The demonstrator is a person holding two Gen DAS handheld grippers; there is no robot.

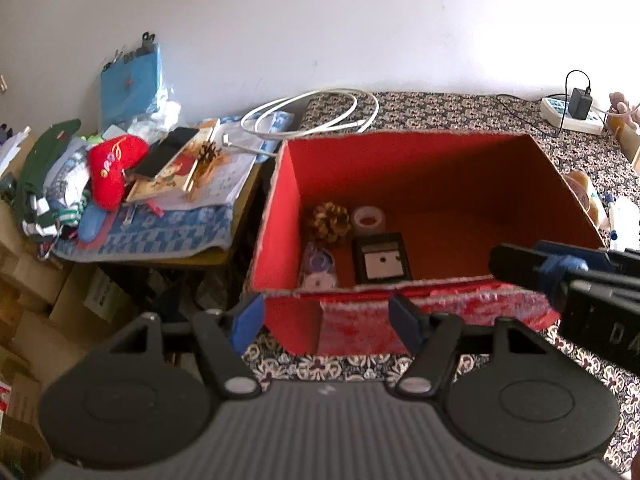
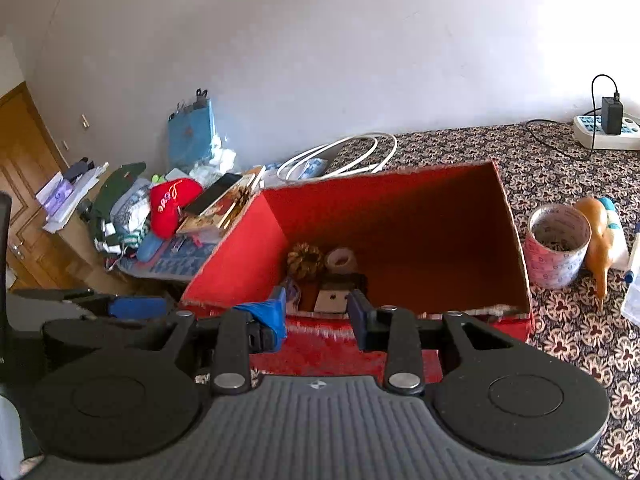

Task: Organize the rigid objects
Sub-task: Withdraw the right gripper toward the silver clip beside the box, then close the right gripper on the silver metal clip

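Observation:
An open red cardboard box point(image 1: 420, 172) stands on the patterned cloth. On its floor at the left lie a pine cone point(image 1: 330, 222), a small clear tape roll point(image 1: 368, 220), a black device with a white label point(image 1: 382, 258) and a purple-and-white packet point(image 1: 318, 266). My left gripper point(image 1: 326, 320) hovers open just before the box's near wall, with nothing between its blue pads. My right gripper point(image 2: 318, 316) is above the near rim, its jaws a little apart and empty. It also reaches in from the right in the left wrist view point(image 1: 516, 256).
A low side table at the left carries a red plush point(image 1: 114, 168), a book point(image 1: 172, 176) with a phone and a second pine cone point(image 1: 208, 152) on it, and clothes. Right of the box stand a wide tape roll point(image 2: 558, 246) and an orange wooden figure point(image 2: 598, 240). A power strip point(image 2: 604, 132) sits by the wall.

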